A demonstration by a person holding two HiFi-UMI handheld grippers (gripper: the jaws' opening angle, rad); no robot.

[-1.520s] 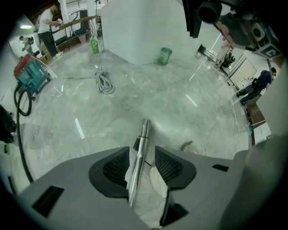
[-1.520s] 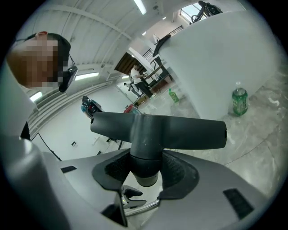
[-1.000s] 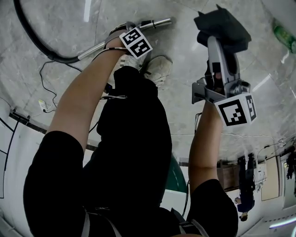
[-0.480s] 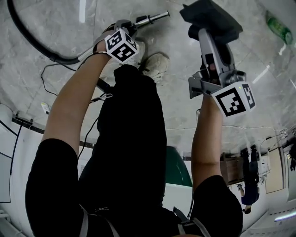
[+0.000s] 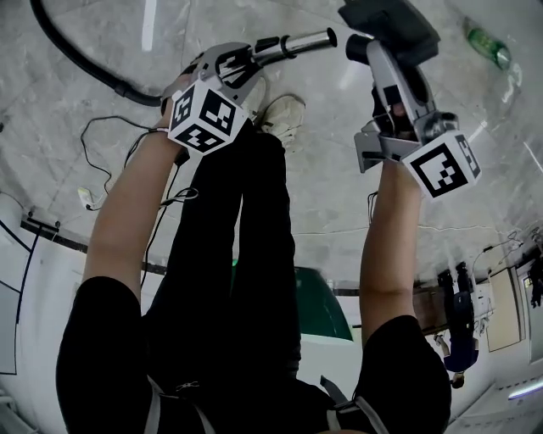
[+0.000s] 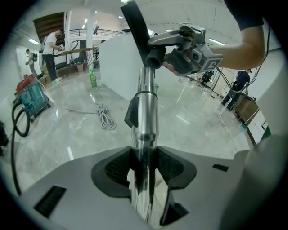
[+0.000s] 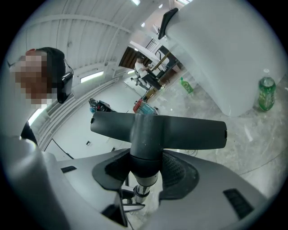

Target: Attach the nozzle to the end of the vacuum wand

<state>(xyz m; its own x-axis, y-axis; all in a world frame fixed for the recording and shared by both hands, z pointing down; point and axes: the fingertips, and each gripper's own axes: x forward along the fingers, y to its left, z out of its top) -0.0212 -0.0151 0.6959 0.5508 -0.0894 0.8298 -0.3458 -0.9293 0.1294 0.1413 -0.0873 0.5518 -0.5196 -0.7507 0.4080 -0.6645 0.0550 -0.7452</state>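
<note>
My left gripper (image 5: 242, 58) is shut on the silver vacuum wand (image 5: 297, 42), whose free end points right. In the left gripper view the wand (image 6: 146, 108) runs up between the pads (image 6: 118, 168) of my left gripper (image 6: 145, 170). My right gripper (image 5: 383, 66) is shut on the neck of the dark T-shaped nozzle (image 5: 392, 24). The nozzle's neck opening (image 6: 155, 56) hangs right at the wand's tip, a small gap apart. In the right gripper view the nozzle (image 7: 157, 128) fills the jaws of my right gripper (image 7: 145, 170).
The black hose (image 5: 76, 59) trails from the wand across the marble floor. Thin cables (image 5: 110, 127), the person's shoe (image 5: 288, 119) and a green bottle (image 5: 488, 44) lie below. A coiled cord (image 6: 104, 117), a teal vacuum (image 6: 31, 99) and a white partition (image 6: 117, 63) stand further off.
Both hands have risen. The left gripper lifted and tilted the wand, swinging its free end up and right toward the nozzle's neck; the gap between them has shrunk.
</note>
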